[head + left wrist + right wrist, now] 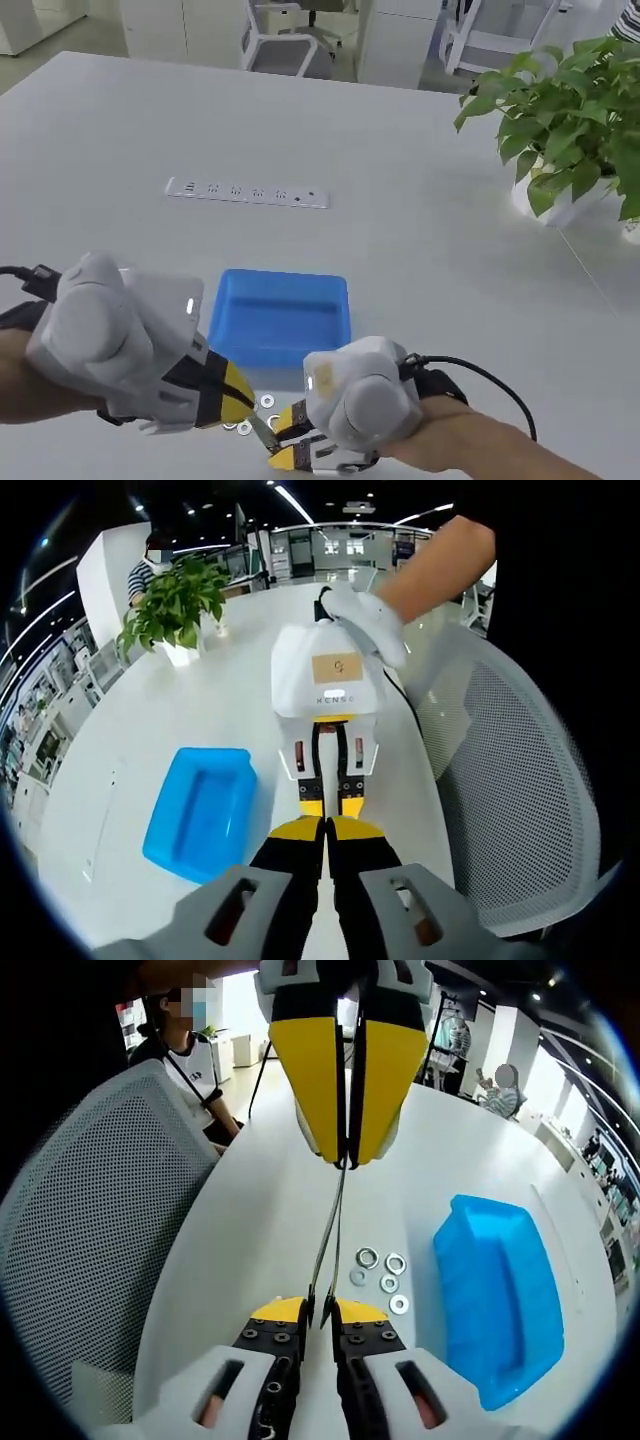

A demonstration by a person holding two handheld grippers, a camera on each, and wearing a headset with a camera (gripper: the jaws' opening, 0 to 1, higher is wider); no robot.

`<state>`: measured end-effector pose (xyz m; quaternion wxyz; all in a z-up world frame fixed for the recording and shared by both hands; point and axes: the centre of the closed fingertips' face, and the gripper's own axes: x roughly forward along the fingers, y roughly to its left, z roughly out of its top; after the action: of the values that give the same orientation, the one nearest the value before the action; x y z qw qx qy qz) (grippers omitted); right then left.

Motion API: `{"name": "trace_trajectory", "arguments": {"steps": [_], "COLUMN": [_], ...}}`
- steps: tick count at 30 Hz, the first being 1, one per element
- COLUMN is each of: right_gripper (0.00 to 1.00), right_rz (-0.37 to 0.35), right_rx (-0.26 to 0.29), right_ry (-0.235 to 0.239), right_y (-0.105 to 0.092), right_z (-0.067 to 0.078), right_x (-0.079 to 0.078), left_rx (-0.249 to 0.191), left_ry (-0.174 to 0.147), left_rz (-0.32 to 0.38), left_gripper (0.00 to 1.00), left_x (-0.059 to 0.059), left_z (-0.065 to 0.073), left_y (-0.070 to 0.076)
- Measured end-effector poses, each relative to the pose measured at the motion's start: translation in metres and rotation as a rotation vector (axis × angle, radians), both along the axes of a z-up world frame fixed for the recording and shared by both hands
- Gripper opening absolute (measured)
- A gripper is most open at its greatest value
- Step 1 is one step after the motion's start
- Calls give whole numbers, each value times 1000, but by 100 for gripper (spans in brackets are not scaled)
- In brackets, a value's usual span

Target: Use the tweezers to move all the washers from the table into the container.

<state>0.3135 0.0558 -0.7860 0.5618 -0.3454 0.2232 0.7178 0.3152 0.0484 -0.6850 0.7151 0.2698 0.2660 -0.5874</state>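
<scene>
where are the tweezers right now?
Right gripper view: the tweezers are held by the left gripper at top and the right gripper at bottom, just left of the washers and blue container.

Power strip point(246, 193), potted plant point(570, 120), perhaps chairs point(285, 40)

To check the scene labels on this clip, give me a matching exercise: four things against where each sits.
Things: 1 blue plastic container; 2 silver metal washers; 3 thin metal tweezers; 4 white power strip.
Places: A gripped by the tongs of both left gripper and right gripper; B loose on the white table beside the container; C far across the table; D empty, just beyond the washers.
Pairs: 1-D; 2-B; 3-A; 4-C.
</scene>
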Motion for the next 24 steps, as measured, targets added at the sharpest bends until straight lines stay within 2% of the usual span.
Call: {"name": "trace_trajectory", "arguments": {"steps": [5,14,21,24], "right_gripper": [11,9,8,8], "right_rz": [-1,-23,-30,-31], "right_rx": [5,19,28,31], "right_ry": [-2,3,10,14], "right_y": [6,2,1,0], "right_z": [-1,0,0,0], "right_x": [-2,-1,-1,-1], "left_rx": [-12,-74,-73,-87], "left_ry": [6,21,27,37], "left_rz": [-4,-10,-32,-34], "left_gripper": [5,6,6,6], "left_x": [2,2,3,2], "left_z": [-2,-3,-10,-12], "left_y": [-2,-15,-19,-20]}}
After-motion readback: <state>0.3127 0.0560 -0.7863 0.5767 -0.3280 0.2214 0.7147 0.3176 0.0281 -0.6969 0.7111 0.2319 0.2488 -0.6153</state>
